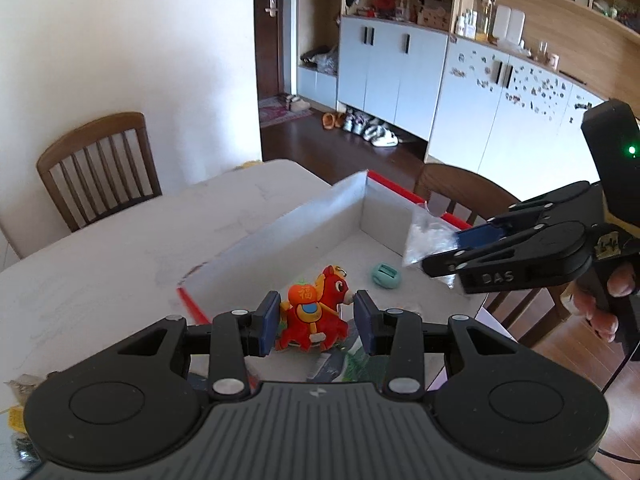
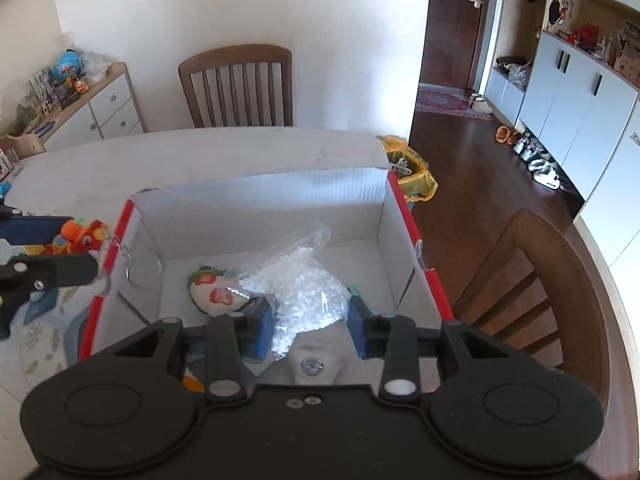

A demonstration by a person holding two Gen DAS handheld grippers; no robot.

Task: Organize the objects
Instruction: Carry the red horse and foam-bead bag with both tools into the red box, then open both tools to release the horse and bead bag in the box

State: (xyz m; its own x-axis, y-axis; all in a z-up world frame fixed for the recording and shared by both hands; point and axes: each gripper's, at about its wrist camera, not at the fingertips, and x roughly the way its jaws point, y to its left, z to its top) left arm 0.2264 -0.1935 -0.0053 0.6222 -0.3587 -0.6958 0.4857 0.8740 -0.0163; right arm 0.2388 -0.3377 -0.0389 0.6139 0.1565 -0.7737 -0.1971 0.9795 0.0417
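Observation:
A white cardboard box [image 1: 280,232] with red edges stands open on the pale table [image 1: 120,248]. My left gripper [image 1: 316,320] is shut on a red toy horse [image 1: 312,316] with a key ring, held just over the box's near left wall. In the right wrist view the horse [image 2: 84,236] hangs at that red edge [image 2: 120,224]. My right gripper [image 2: 310,320] is shut on a clear bag of white beads [image 2: 304,280] above the box [image 2: 260,200] interior. From the left wrist view the bag [image 1: 428,236] and the right gripper [image 1: 440,248] hover over the box's right side.
Inside the box lie a teal round piece [image 1: 386,275], a white strawberry-print pouch [image 2: 212,292] and a grey item [image 2: 316,356]. Wooden chairs [image 2: 236,88] [image 2: 532,280] stand at the table's far and right sides. A yellow-lined bin [image 2: 412,172] sits on the floor beyond the box.

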